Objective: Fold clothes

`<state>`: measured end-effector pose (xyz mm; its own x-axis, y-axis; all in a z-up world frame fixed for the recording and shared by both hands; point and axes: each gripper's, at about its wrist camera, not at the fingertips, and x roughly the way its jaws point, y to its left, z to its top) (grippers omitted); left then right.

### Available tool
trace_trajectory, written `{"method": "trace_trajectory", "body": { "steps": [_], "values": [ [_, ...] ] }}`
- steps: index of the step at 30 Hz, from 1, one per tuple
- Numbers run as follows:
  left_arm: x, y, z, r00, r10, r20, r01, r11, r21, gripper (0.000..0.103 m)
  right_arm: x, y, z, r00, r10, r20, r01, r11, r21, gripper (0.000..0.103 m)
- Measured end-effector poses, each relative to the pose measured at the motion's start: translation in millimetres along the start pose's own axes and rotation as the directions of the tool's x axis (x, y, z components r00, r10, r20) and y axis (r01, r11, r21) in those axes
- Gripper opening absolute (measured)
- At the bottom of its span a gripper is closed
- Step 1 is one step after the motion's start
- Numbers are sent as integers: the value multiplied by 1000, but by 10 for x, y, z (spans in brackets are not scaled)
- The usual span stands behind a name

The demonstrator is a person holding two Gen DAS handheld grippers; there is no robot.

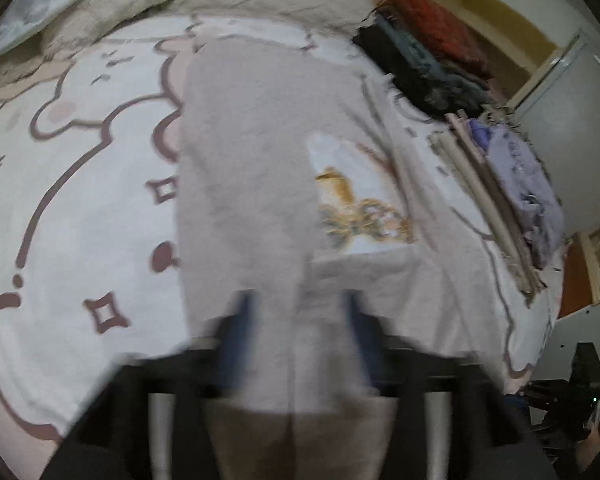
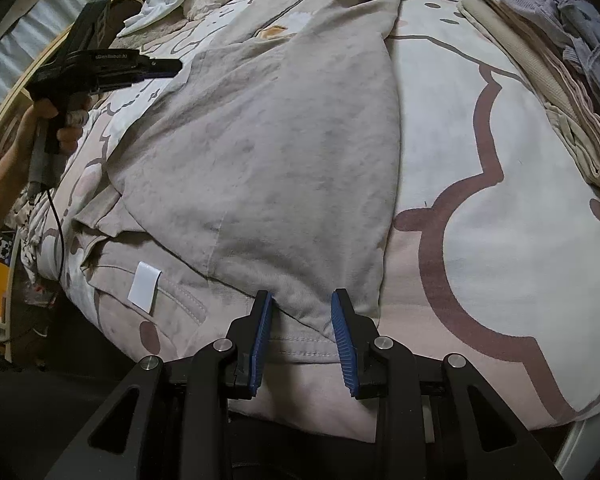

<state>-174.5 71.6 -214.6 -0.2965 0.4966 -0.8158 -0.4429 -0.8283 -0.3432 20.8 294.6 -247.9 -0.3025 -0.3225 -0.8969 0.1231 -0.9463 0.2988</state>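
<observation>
The right gripper (image 2: 302, 300) has its blue pads partly apart, w/ the folded edge of the beige T-shirt (image 2: 268, 160) between them; whether the pads press the cloth I cannot tell. The left gripper (image 1: 300, 308) is blurred in its own view, jaws standing apart, and shirt fabric lies between and under the fingers, not clearly pinched. In the right wrist view this left gripper is up in the air at the far left, held by a hand (image 2: 62, 128), w/ a black cable hanging from it. The T-shirt lies on the bed cover (image 2: 500, 240), white and pink w/ brown outlines; one side is folded over, a white label (image 2: 143, 286) shows near the collar, and an orange print (image 1: 360, 212) on the front. Beside the shirt, near the bed's edge, are stacks of folded clothes: a lilac one (image 1: 528, 184), and a dark and red one (image 1: 428, 56) further on.
</observation>
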Motion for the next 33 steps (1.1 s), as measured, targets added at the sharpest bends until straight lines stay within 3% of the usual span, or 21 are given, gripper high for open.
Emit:
{"method": "trace_trajectory", "body": {
  "steps": [7, 8, 9, 12, 17, 20, 23, 29, 33],
  "values": [
    [179, -237, 117, 1000, 12, -2, -11, 996, 92, 62, -2, -13, -8, 1000, 6, 1, -6, 1000, -2, 31],
    [241, -246, 129, 1000, 18, -13, -17, 995, 97, 57, -3, -18, -10, 1000, 7, 2, -7, 1000, -2, 31],
    [298, -255, 136, 999, 24, -25, -21, 995, 101, 41, -3, -20, -11, 1000, 9, 3, -9, 1000, -1, 31],
    [371, -279, 101, 998, 43, -44, -38, 992, 122, 16, -8, -33, -17, 1000, 16, 5, -16, 1000, 3, 31],
    [59, -352, 27, 999, 23, 25, -26, 989, 148, 13, -23, -65, -28, 1000, 22, 11, -23, 1000, 6, 31],
    [-184, -394, 39, 995, 41, 94, -57, 983, 172, 12, -29, -79, -35, 1000, 28, 14, -28, 1000, 9, 31],
    [-187, -333, 127, 988, 106, 114, -124, 980, 159, 5, -38, -81, -38, 1000, 25, 14, -25, 1000, 5, 31],
    [220, -47, 136, 968, 251, 15, -251, 961, 118, 3, -40, -10, -48, 1000, -6, 19, 6, 1000, -4, 31],
    [201, 121, 85, 972, 236, -11, -236, 971, 29, 3, -113, 35, 15, 1000, -20, -8, 20, 1000, 15, 31]
  ]
}}
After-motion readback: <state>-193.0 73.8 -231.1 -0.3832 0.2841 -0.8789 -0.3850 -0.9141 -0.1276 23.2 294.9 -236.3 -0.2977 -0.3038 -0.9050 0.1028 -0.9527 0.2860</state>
